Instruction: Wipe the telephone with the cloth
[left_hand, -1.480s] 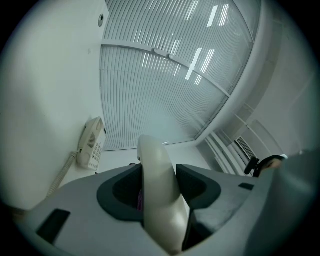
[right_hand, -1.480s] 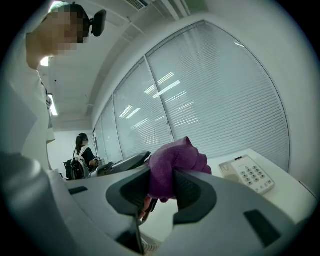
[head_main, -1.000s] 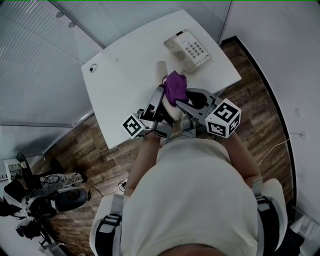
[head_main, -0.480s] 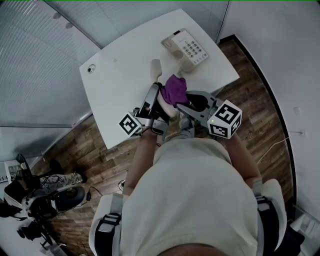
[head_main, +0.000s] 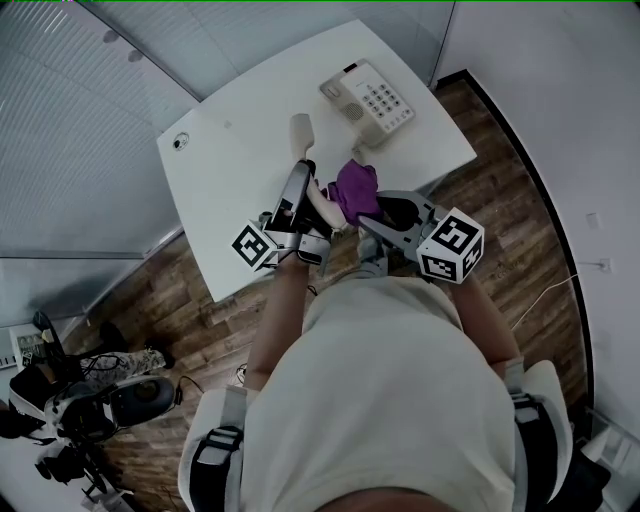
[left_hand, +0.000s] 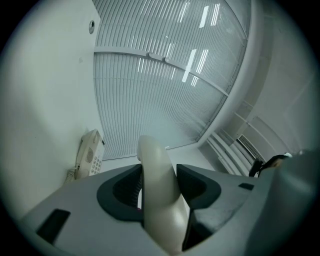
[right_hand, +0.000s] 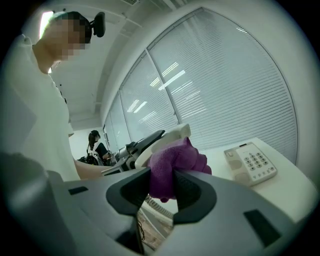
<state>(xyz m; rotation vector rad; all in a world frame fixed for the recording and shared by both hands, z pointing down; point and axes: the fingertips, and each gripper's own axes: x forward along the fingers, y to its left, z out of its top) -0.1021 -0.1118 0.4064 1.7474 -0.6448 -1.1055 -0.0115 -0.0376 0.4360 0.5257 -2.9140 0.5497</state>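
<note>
Step in hand: I judge I am in the middle of wiping the handset, which is lifted off its cradle and brought up to the cloth over the near edge of the table.
Left gripper (head_main: 302, 172): its jaws are clamped on the middle of the curved cream plastic handset (left_hand: 157, 170), one end of which sticks out past the jaw tips.
Right gripper (right_hand: 162, 182): its jaws are closed on a bunched purple fleecy cloth (right_hand: 172, 165), with a wad bulging out in front.
Contact: from the right gripper view, the cloth looks pressed against the side of the handset.
Where the telephone is: the cream push-button telephone base (head_main: 372, 100) sits at the far corner of the white table (head_main: 230, 170), well apart from both grippers. A coiled cord (right_hand: 159, 206) hangs below the cloth.
Next move: I think it calls for sliding the cloth along the handset while the left gripper holds firm, then turning the handset to offer an unwiped face.
Look of the handset: smooth, glossy and pale, with no mark that I can make out.
</note>
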